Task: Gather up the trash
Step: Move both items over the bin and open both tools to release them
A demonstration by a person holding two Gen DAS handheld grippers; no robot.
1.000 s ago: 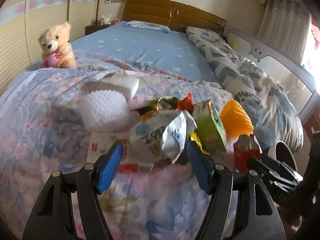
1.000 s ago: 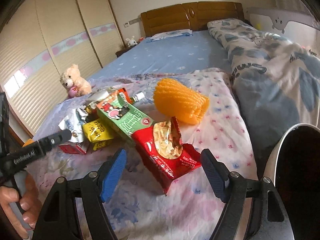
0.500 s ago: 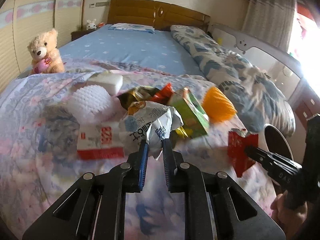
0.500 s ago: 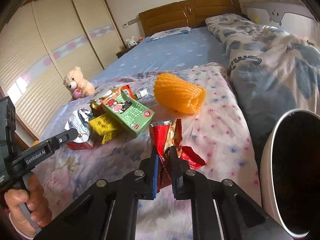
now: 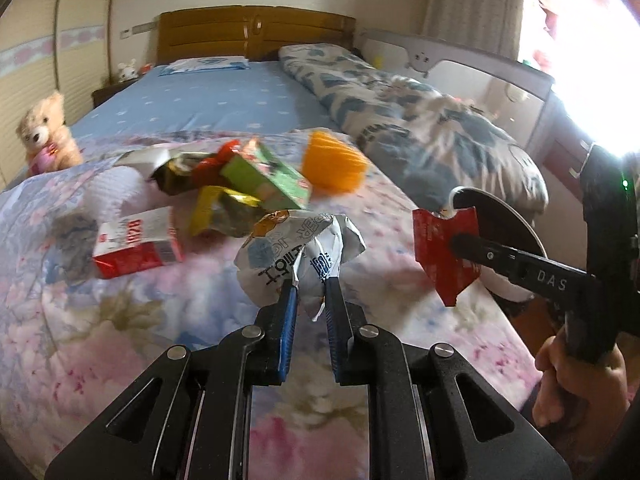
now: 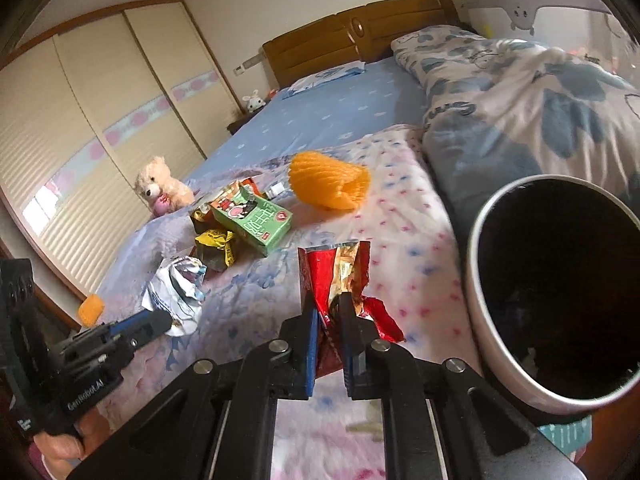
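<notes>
Jaws on both my grippers clenched, each on a piece of trash. One second back both stood wide open over the pile; half a second back they had just pinched down.

Left gripper [image 5: 309, 294]: grasping the crumpled white wrapper [image 5: 298, 254] by its lower edge. The wrapper has come up off the bed [image 5: 120, 320] and now hangs clear ahead of the jaws, away from the pile it lay in.

Right gripper [image 6: 329, 316]: grasping the red snack bag [image 6: 334, 276], open mouth up. It too is lifted off the bed. From the left wrist view it hangs well to the right of my left jaws, in front of the bin rim.

Trash bin [image 6: 560, 300]: dark mouth, pale rim, just right of the right jaws and much larger in view than before.

Left on the bed, ahead of both jaws: green carton [image 6: 254, 218], yellow wrapper [image 6: 214, 242], orange foam net [image 6: 330, 182], red-and-white carton [image 5: 138, 242]. Positions in the pile look unchanged. Teddy bear [image 5: 46, 136] far left. Left view is motion-blurred.
</notes>
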